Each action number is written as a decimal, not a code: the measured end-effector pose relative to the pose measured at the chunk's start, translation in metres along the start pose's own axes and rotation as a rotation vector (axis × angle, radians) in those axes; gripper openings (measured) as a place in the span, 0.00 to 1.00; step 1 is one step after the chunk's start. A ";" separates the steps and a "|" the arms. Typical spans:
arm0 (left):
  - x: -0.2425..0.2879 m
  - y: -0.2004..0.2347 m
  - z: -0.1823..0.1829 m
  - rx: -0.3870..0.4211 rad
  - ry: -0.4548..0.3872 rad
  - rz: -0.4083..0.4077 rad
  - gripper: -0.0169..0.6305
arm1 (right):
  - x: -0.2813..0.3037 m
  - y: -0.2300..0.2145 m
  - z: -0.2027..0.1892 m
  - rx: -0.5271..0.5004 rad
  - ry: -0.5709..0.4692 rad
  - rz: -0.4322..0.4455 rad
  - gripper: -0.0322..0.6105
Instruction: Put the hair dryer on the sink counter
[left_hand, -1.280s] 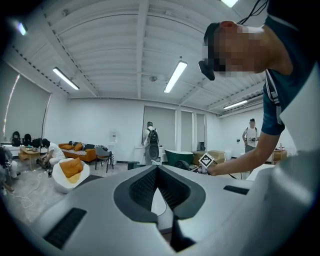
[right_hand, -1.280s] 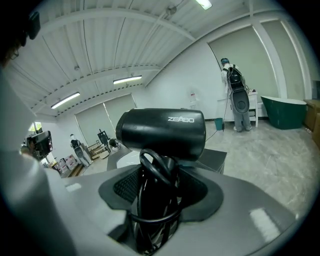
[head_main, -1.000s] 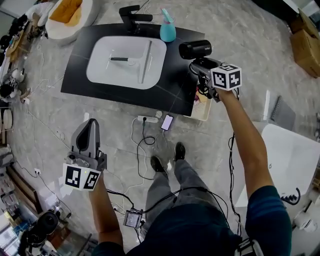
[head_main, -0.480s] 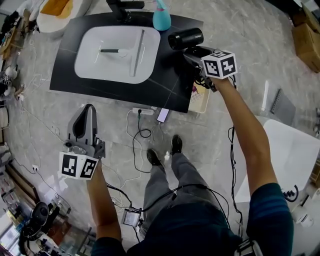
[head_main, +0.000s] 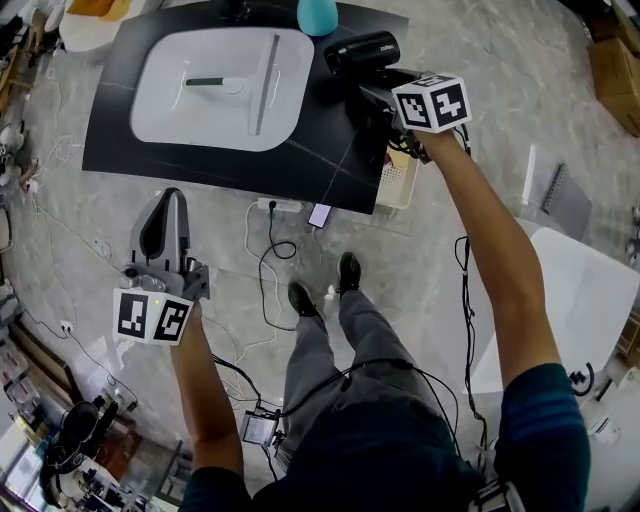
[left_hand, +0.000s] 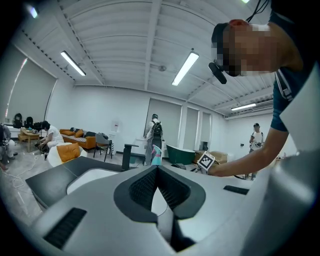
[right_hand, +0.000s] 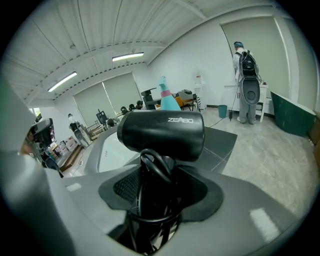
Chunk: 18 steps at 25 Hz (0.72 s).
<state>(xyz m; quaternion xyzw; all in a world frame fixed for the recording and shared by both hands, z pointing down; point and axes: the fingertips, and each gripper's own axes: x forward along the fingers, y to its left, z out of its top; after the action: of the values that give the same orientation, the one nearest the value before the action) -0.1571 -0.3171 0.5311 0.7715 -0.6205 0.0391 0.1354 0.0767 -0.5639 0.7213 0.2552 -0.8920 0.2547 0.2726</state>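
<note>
The black hair dryer (head_main: 362, 52) hangs over the right end of the black sink counter (head_main: 330, 160), close to a teal bottle (head_main: 317, 14). My right gripper (head_main: 385, 85) is shut on the dryer's handle, which has the cord wound round it. In the right gripper view the dryer's barrel (right_hand: 162, 135) lies crosswise above the jaws of that gripper (right_hand: 160, 185), with the white basin (right_hand: 112, 152) behind it. My left gripper (head_main: 172, 197) hangs low over the floor, left of the person's legs. Seen in the left gripper view, this gripper (left_hand: 157, 170) has its jaws together and holds nothing.
A white basin (head_main: 215, 85) fills the counter's middle, with a black faucet (head_main: 235, 8) behind it. A pale basket (head_main: 398, 185) stands by the counter's right front corner. A power strip (head_main: 278, 206), a phone (head_main: 320, 215) and cables lie on the floor. Cardboard boxes (head_main: 615, 80) stand far right.
The head view has swung, so the counter sits higher and further left in the picture. The right gripper still holds the dryer over the counter's right end, slightly nearer the bottle. The left gripper hangs as before.
</note>
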 end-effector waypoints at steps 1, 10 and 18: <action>0.001 0.000 -0.003 -0.004 0.003 0.000 0.03 | 0.001 -0.001 -0.001 0.001 0.009 -0.006 0.41; 0.005 0.000 -0.012 -0.015 0.013 0.000 0.03 | 0.011 -0.009 -0.005 0.011 0.066 -0.046 0.41; 0.000 -0.003 -0.008 -0.009 0.019 -0.005 0.03 | 0.020 -0.015 -0.012 0.034 0.134 -0.061 0.41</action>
<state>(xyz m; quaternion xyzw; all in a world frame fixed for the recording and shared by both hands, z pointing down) -0.1537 -0.3148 0.5381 0.7721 -0.6173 0.0433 0.1448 0.0755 -0.5740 0.7468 0.2692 -0.8592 0.2779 0.3348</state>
